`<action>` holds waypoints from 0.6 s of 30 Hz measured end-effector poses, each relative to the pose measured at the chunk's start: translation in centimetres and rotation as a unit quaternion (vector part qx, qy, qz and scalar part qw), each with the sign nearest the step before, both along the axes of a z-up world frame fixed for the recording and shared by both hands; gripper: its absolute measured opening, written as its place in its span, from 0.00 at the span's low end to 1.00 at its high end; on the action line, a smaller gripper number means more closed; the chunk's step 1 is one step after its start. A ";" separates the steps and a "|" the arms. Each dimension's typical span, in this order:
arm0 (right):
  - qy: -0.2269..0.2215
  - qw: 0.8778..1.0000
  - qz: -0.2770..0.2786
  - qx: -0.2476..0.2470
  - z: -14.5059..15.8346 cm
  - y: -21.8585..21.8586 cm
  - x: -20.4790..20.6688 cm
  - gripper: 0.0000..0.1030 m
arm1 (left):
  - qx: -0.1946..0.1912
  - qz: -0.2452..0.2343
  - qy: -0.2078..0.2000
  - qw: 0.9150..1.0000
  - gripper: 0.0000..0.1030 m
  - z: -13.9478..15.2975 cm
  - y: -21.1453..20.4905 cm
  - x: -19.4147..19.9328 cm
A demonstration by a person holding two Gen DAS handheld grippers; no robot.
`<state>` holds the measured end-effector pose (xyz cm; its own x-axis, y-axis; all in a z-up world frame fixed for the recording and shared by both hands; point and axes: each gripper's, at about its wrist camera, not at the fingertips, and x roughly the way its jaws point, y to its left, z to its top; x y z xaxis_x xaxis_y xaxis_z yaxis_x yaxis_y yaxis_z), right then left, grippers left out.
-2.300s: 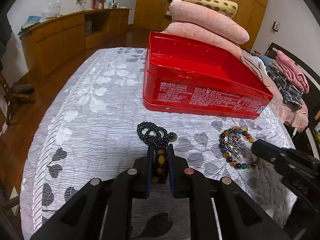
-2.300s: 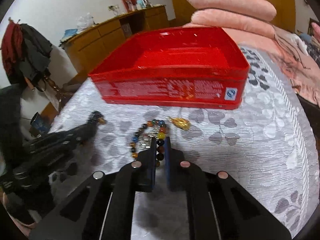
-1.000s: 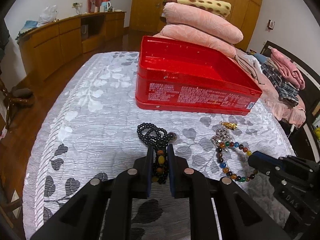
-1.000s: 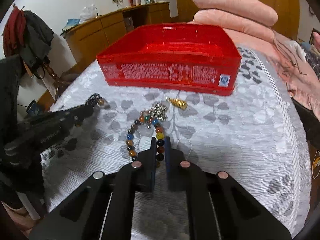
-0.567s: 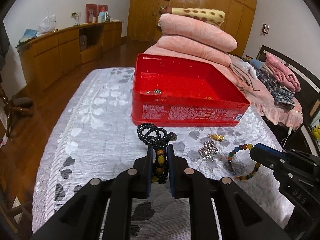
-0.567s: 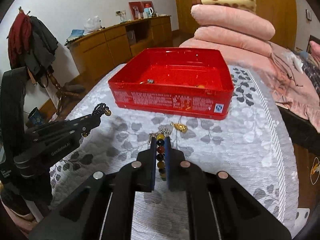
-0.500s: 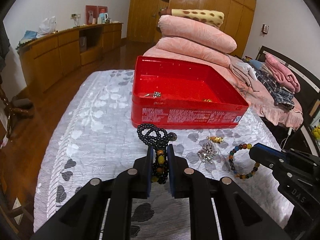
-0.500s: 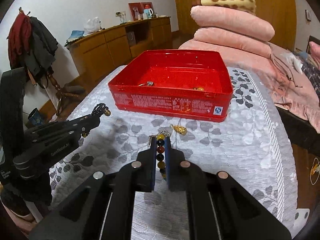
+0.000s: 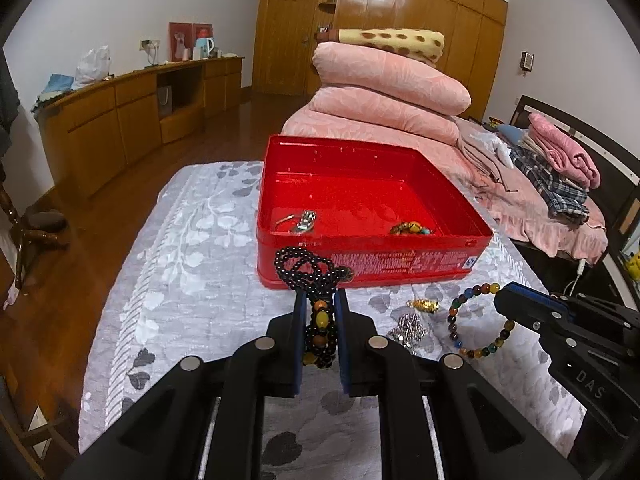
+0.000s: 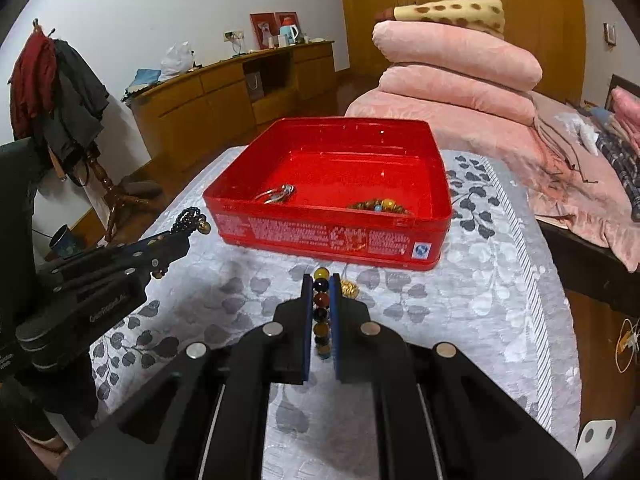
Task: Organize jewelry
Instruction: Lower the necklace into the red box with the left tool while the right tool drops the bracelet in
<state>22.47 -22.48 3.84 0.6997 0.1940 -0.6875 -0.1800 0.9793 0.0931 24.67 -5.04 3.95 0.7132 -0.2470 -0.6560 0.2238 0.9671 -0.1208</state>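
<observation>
My left gripper [image 9: 319, 300] is shut on a black bead necklace [image 9: 308, 266] with amber beads, held in the air short of the red tin box [image 9: 424, 268]. My right gripper [image 10: 321, 285] is shut on a multicoloured bead bracelet [image 10: 321, 312], also lifted; the bracelet shows hanging in the left wrist view [image 9: 476, 320]. The red tin box [image 10: 280, 228] holds a silver piece [image 10: 278, 194] and an amber bead bracelet [image 10: 380, 206]. A gold charm [image 9: 423, 305] and a silver charm [image 9: 408, 328] lie on the bedspread.
The box stands on a grey leaf-patterned bedspread [image 9: 180, 272]. Folded pink quilts [image 9: 384, 96] are stacked behind it. A wooden sideboard [image 9: 120, 120] runs along the left wall. A coat stand [image 10: 60, 92] is at the left of the right wrist view.
Both grippers have risen with their beads, so the inside of the box now shows. The multicoloured bracelet has come off the bedspread and hangs from the right gripper.
</observation>
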 end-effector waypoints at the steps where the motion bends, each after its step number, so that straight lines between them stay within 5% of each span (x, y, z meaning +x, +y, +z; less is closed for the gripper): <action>1: -0.003 1.000 0.000 0.000 0.2 0.0 0.2 0.07 | 0.000 0.000 -0.001 1.000 0.13 0.1 0.0 0.1; 18: -0.036 0.999 -0.005 0.017 4.1 -1.1 4.7 0.07 | -0.011 0.005 -0.030 0.999 0.13 3.6 -1.5 4.8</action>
<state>27.13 -23.54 7.95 0.7495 0.2087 -0.6283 -0.1770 0.9776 0.1135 29.46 -6.56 7.53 0.7541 -0.2531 -0.6061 0.2212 0.9667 -0.1284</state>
